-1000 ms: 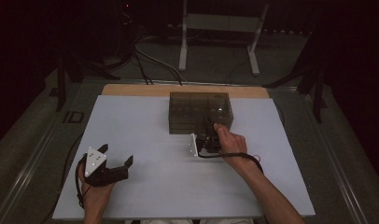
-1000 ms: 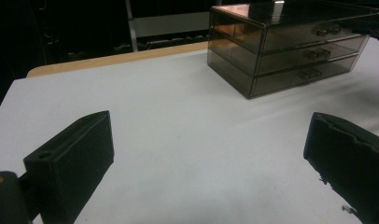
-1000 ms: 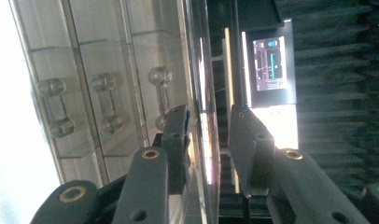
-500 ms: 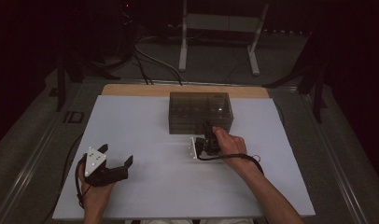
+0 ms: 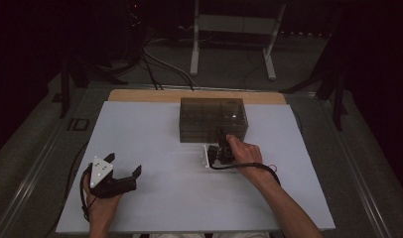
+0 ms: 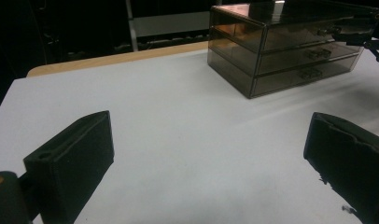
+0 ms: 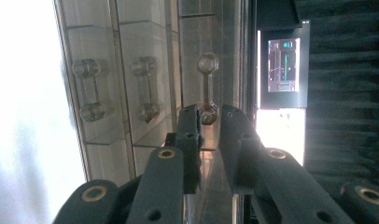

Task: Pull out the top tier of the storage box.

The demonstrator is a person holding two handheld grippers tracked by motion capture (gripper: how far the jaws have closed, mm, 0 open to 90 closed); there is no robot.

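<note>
Left gripper (image 5: pixel 121 174) rests on the white bench (image 5: pixel 155 148) at the near left, jaws spread wide with nothing between them, well apart from the work; same spot as a second ago. Mid-bench, near the far edge, sits the smoky clear drawer box (image 5: pixel 213 119), three drawers stacked, all looking shut. Right gripper (image 7: pixel 207 122) is turned on its side at the box front and has edged in toward it over the last second. Its jaws have just been closing, and the end of the top drawer's clear handle (image 7: pixel 207 88) now sits between the tips. Whether the pads truly pinch it yet, I cannot tell; a slim gap seems to remain. Likely reading: grip nearly made, pull on the top drawer to follow.
</note>
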